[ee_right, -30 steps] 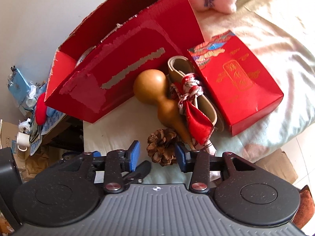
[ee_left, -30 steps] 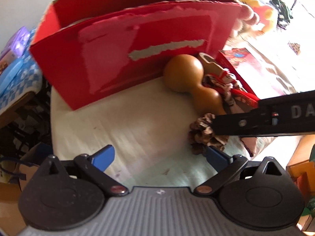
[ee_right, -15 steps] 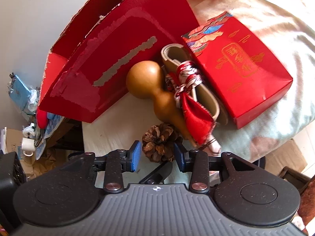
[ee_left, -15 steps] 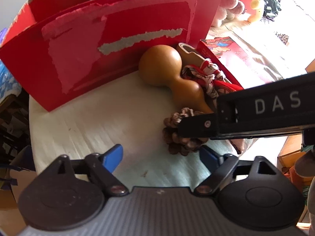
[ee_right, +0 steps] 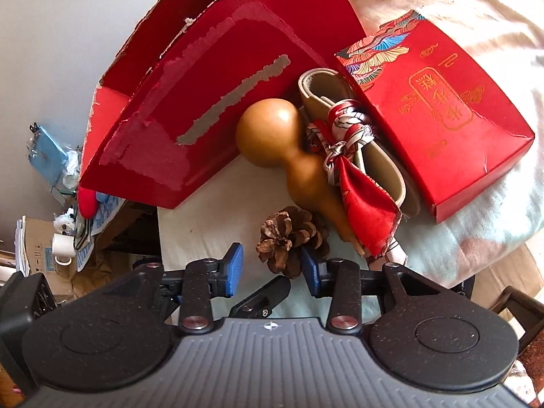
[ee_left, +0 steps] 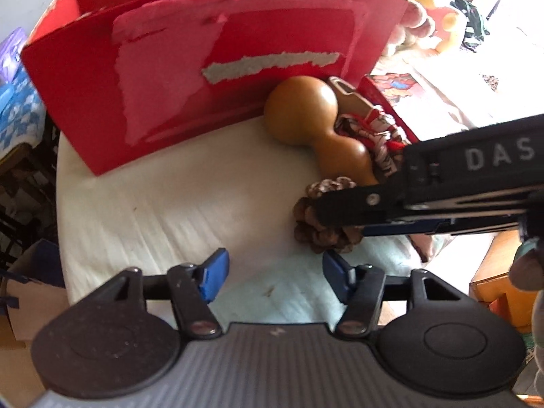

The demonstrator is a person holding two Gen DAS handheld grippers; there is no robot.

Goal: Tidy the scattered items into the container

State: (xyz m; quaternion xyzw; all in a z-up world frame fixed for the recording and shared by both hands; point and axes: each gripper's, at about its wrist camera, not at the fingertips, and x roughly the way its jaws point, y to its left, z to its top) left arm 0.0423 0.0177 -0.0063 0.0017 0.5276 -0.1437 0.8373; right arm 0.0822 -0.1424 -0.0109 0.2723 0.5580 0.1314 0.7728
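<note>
Left gripper [ee_left: 273,277]: bottom centre of the left view, jaws apart and just been closing, nothing between the blue pads, only bare cloth [ee_left: 190,204].
Right gripper [ee_right: 272,268]: bottom centre of the right view, jaws spread with the cone partly between them; its right pad is at the cone's edge, whether touching cannot be told, the left pad stands clear.
Cone [ee_right: 289,238]: lower centre, lying on the cloth, near the gourd's narrow end.
Gourd [ee_right: 289,156]: centre, lying against the box front.
Scarf [ee_right: 353,170]: just right of the gourd, knotted round a tan band.
Box [ee_right: 217,115]: upper left, open-topped, red, torn front.
Small box [ee_right: 438,115]: upper right.
</note>
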